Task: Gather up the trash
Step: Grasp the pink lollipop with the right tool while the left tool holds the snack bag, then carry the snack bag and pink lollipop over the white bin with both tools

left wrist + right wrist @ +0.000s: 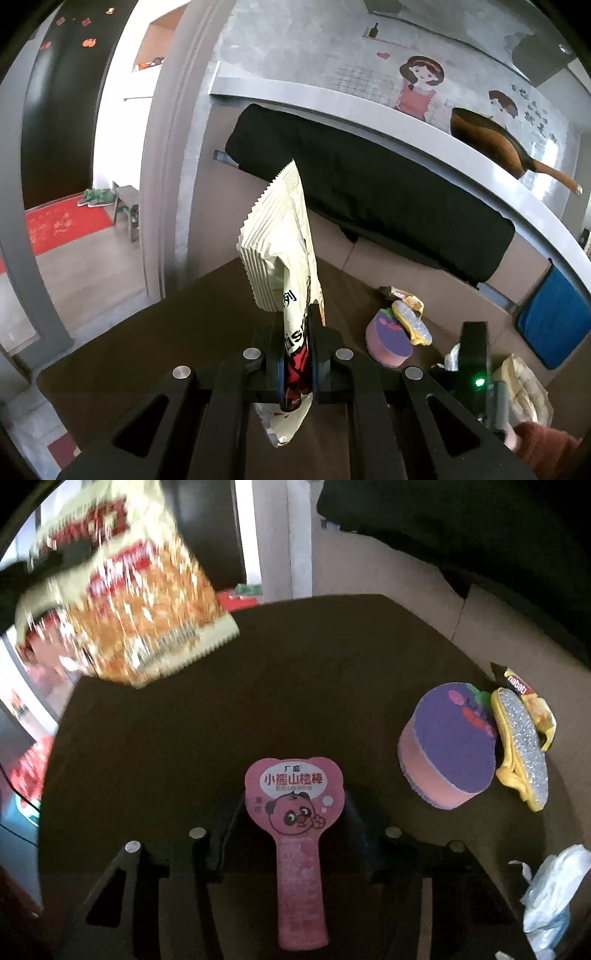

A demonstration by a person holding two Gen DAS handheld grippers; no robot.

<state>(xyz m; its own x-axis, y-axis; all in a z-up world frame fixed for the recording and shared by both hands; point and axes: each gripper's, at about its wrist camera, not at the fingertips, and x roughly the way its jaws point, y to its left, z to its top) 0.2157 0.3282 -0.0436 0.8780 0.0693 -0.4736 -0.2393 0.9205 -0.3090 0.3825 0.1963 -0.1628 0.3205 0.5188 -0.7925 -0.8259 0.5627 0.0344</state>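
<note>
My left gripper point(296, 332) is shut on a cream and red snack bag point(284, 251), which stands upright above the dark brown table point(155, 332). The same bag point(140, 590) shows blurred at the top left of the right wrist view. A pink heart-headed candy wrapper point(295, 812) lies flat on the table point(258, 709), between the fingers of my right gripper point(295, 805). A small gap shows on each side of the wrapper's head, so the pads are not pressing on it.
A purple and pink round sponge point(450, 746) sits to the right, with a yellow glitter scrubber point(521, 738) and a nabati wrapper point(517, 681) beside it. Crumpled white plastic point(554, 886) lies at the table's right edge. Behind the table is a black cloth point(369, 192).
</note>
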